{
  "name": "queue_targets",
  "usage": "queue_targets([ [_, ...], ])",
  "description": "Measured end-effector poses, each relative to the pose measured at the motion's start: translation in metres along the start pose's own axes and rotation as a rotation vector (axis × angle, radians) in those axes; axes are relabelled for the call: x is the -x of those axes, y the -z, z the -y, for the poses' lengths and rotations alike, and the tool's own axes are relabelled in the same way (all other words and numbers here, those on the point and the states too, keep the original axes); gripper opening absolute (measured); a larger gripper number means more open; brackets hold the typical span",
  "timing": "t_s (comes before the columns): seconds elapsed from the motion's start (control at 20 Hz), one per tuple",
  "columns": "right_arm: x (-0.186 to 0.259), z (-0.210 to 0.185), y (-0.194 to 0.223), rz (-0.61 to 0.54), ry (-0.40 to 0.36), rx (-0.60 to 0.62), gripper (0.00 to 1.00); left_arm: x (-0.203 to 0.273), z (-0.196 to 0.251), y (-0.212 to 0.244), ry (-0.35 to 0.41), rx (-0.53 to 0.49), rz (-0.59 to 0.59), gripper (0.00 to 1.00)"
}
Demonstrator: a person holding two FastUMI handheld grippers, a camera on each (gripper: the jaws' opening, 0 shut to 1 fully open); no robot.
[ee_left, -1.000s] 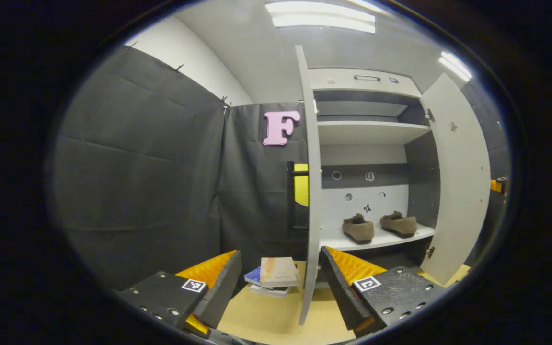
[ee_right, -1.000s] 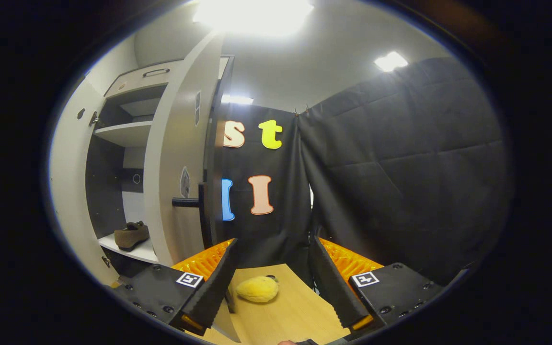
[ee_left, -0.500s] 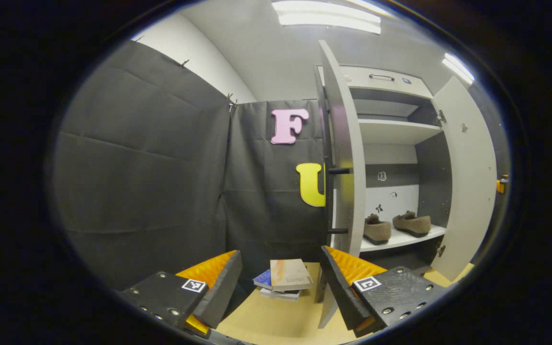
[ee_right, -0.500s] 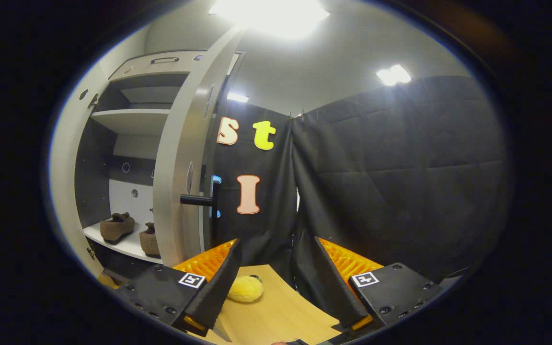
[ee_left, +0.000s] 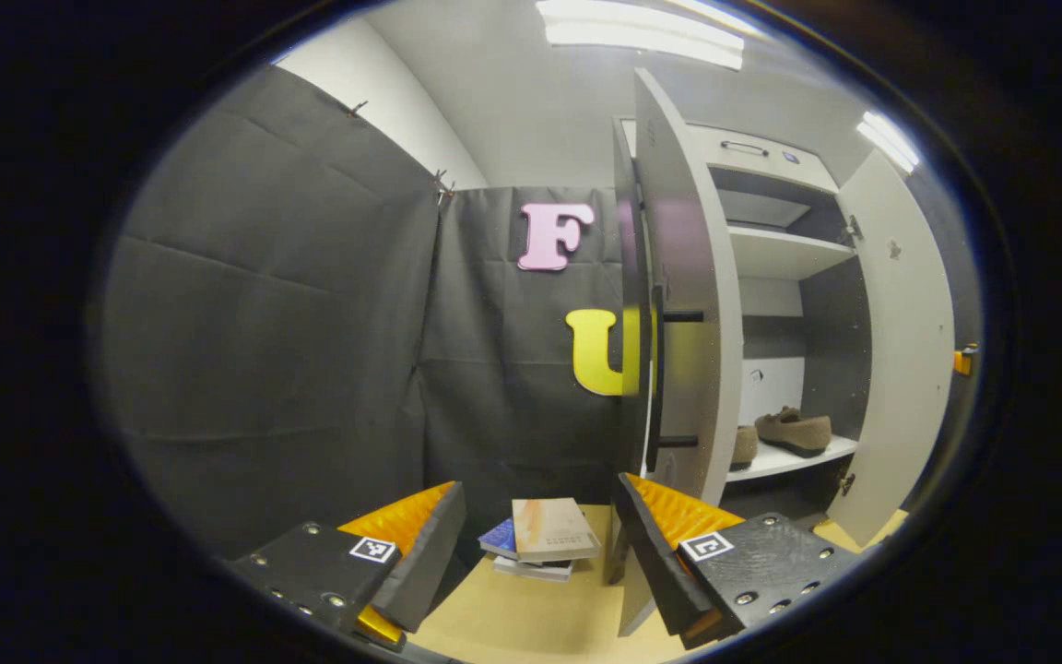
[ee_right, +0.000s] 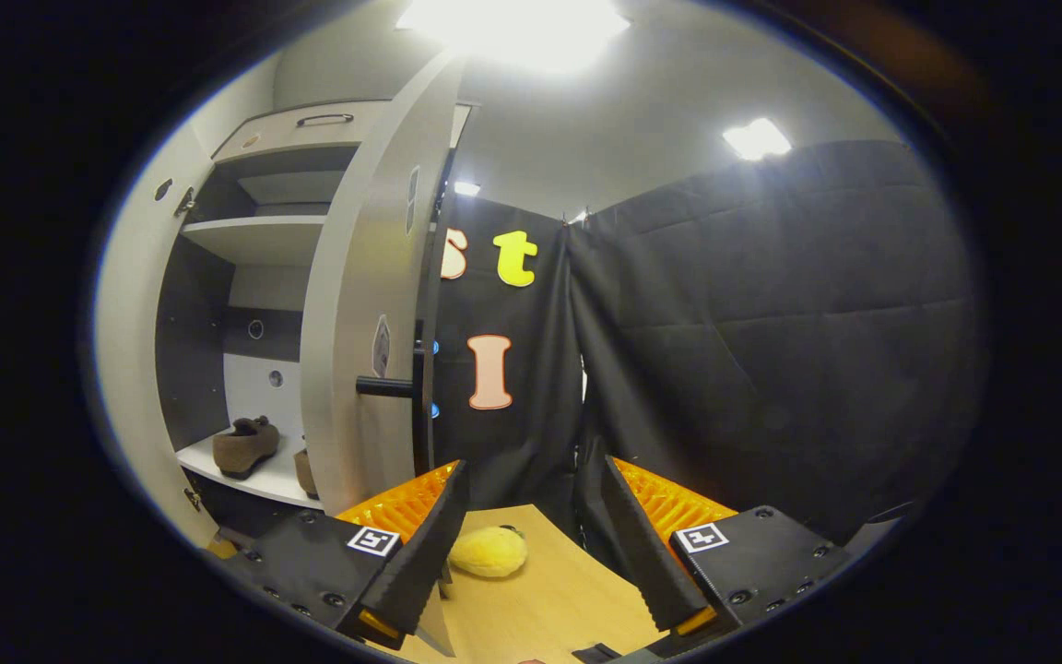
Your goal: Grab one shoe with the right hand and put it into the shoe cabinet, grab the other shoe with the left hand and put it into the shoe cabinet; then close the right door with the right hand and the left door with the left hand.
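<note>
Both the left gripper [ee_left: 538,544] and right gripper [ee_right: 526,539] have fingers spread and empty above the counter [ee_right: 531,599]. Both shoes [ee_left: 794,430] sit on the cabinet's lower shelf [ee_left: 789,456], so closing doors is the step, I judge. Next, the right gripper needs the right door's [ee_right: 360,304] outer face; room beside its edge looks free.

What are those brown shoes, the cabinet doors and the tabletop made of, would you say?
The shoes look like soft suede or felt: matte brown with a fuzzy, dull surface. The cabinet doors seem to be laminated board, smooth, pale grey and slightly glossy, with dark bar handles that may be metal or plastic. The tabletop looks like light wood or wood-look laminate with faint grain.
</note>
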State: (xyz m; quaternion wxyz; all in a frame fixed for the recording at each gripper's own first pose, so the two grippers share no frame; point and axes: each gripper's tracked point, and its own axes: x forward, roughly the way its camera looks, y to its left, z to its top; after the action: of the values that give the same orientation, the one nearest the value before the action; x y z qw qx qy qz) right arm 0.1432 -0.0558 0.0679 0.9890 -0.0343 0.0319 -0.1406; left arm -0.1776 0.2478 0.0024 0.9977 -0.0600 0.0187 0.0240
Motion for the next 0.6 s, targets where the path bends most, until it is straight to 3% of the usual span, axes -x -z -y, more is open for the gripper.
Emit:
queue_targets([
  [0.05,0.002,-0.004,0.000,0.003,-0.006,0.002,0.88,-0.001,-0.002,0.000,0.003,0.001,-0.002,0.95],
  [0.25,0.007,-0.016,-0.001,0.004,-0.005,0.001,0.88,-0.002,-0.008,0.000,0.008,0.000,-0.004,0.95],
  [0.3,0.008,-0.019,-0.001,0.003,-0.005,-0.002,0.88,-0.003,-0.011,0.000,0.007,0.001,-0.005,0.89],
  [0.45,0.012,-0.032,-0.001,0.006,-0.026,-0.004,0.88,-0.003,-0.018,0.002,0.004,0.011,-0.009,0.89],
  [0.5,0.014,-0.039,-0.001,0.006,-0.038,-0.004,0.88,-0.004,-0.021,0.002,0.005,0.013,-0.009,0.95],
  [0.55,0.014,-0.045,-0.002,0.008,-0.051,-0.003,0.88,-0.004,-0.023,0.002,0.004,0.014,-0.009,0.89],
  [0.6,0.015,-0.052,-0.002,0.007,-0.064,-0.005,0.88,-0.004,-0.023,0.003,0.002,0.014,-0.008,0.89],
])
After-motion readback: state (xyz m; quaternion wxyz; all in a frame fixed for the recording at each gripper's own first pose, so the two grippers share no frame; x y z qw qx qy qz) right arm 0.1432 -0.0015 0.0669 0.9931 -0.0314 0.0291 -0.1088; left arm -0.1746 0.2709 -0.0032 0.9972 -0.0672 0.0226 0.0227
